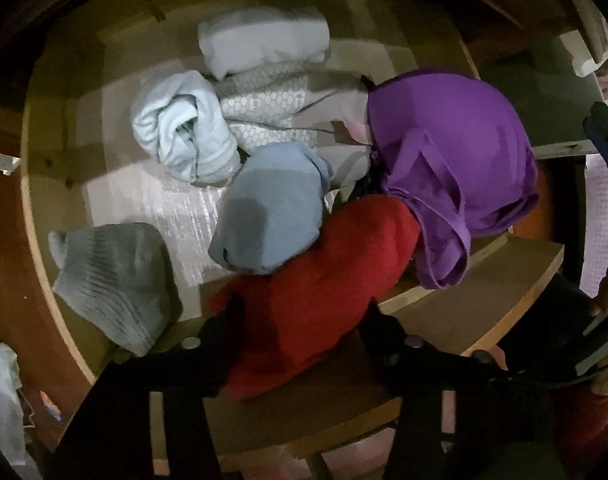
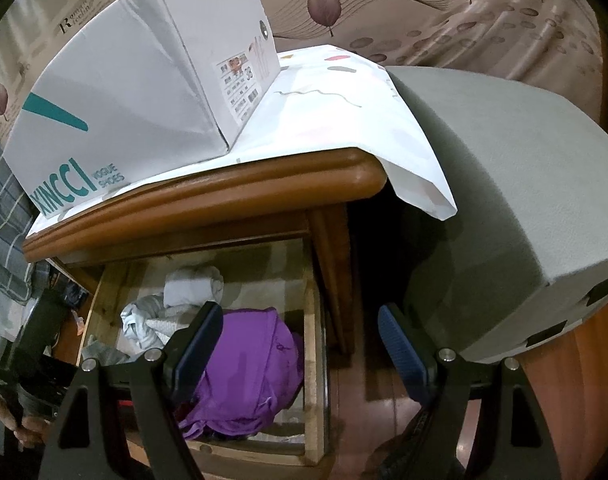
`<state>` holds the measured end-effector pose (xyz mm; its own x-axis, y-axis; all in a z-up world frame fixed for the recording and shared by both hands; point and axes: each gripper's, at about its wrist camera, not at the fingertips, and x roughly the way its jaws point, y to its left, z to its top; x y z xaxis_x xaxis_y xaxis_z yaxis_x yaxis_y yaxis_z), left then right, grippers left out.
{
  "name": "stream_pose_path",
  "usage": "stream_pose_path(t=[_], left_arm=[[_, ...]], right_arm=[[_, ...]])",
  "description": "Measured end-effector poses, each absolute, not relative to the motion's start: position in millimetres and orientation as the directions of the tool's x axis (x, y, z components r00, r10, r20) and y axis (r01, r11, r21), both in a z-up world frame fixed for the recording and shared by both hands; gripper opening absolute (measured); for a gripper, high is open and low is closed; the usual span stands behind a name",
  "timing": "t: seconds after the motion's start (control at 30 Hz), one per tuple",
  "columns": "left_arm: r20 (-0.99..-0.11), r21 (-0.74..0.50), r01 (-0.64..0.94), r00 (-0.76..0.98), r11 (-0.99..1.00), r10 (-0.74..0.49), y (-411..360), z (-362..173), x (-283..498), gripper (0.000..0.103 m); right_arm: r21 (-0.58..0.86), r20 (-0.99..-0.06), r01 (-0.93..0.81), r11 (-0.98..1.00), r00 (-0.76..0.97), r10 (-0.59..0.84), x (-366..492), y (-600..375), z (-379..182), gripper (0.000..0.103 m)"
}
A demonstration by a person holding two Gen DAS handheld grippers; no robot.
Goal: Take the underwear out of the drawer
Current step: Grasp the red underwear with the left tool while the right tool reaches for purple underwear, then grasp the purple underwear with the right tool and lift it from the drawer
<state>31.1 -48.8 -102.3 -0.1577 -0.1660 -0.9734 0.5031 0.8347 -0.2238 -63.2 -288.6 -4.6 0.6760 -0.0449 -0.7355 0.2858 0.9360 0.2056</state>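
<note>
left tongs: fingers closed onto the red underwear at the near edge of the open drawer | purple garment just right of it, pale folded pieces farther in | right tongs: wide apart, holding nothing, above the drawer's right side | shoebox on the nightstand

Leaf-patterned wall, wooden nightstand, dim light.
</note>
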Motion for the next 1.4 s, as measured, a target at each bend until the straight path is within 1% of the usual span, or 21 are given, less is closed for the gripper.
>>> stream_pose_path(t=[0.07,0.13,0.37,0.57,0.63,0.73,0.8,0.9,0.97,1.07,1.2,1.33,1.37,1.4], left_arm=[[-0.976,-0.213,0.501,-0.14,0.839,-0.164,-47.1,-97.9,29.2,0.04],[-0.976,-0.215,0.497,-0.124,0.841,-0.177,-44.2,-89.6,24.9,0.039],[-0.952,-0.297,0.471,-0.078,0.831,-0.296,-27.8,-51.8,20.4,0.039],[-0.929,-0.322,0.434,0.027,0.842,-0.369,-15.8,-23.8,29.7,0.039],[-0.921,-0.311,0.415,0.089,0.855,-0.378,-8.5,-15.4,32.6,0.039],[-0.908,-0.282,0.388,0.187,0.877,-0.375,-1.4,-9.0,33.1,0.039],[-0.892,-0.291,0.365,0.231,0.884,-0.389,6.8,-7.6,33.7,0.04],[-0.886,-0.275,0.357,0.267,0.893,-0.38,12.8,-12.3,30.8,0.04],[-0.886,-0.261,0.35,0.284,0.9,-0.367,15.9,-17.7,29.6,0.04],[-0.885,-0.258,0.341,0.292,0.904,-0.363,24.1,-26.6,30.3,0.04],[-0.883,-0.242,0.343,0.31,0.907,-0.353,30.4,-27.4,31.8,0.04],[-0.875,-0.255,0.34,0.317,0.905,-0.365,35.8,-24.3,30.6,0.04],[-0.875,-0.255,0.338,0.319,0.906,-0.365,36.8,-23.9,30.5,0.04],[-0.873,-0.26,0.331,0.321,0.907,-0.367,38.7,-23.8,30.6,0.04]], right_arm=[[0.2,-0.738,0.285,0.937,0.673,-0.048,-63.1,-287.7,-5.3,0.082],[0.199,-0.738,0.286,0.937,0.673,-0.048,-63.2,-287.4,-5.9,0.082],[0.2,-0.741,0.281,0.939,0.67,-0.042,-62.5,-286.3,-6.6,0.082],[0.193,-0.747,0.255,0.948,0.664,-0.026,-60.4,-280.7,-8.5,0.082],[0.195,-0.754,0.24,0.951,0.657,-0.011,-59.2,-278.8,-11.0,0.082],[0.249,-0.774,0.211,0.945,0.63,0.063,-53.8,-276.2,-19.0,0.082],[0.326,-0.781,0.209,0.922,0.61,0.138,-50.1,-278.0,-26.9,0.082],[0.481,-0.774,0.244,0.842,0.568,0.278,-45.9,-287.7,-43.2,0.082],[0.542,-0.766,0.28,0.792,0.552,0.329,-46.8,-291.0,-51.7,0.082],[0.518,-0.814,0.347,0.782,0.482,0.324,-47.1,-292.8,-63.3,0.082],[0.476,-0.844,0.339,0.812,0.435,0.313,-43.7,-283.9,-70.5,0.082],[0.448,-0.874,0.35,0.822,0.366,0.32,-34.8,-276.4,-86.5,0.082],[0.455,-0.873,0.349,0.819,0.358,0.332,-32.1,-275.4,-88.3,0.085],[0.449,-0.874,0.345,0.824,0.36,0.326,-28.4,-273.7,-87.3,0.085]])
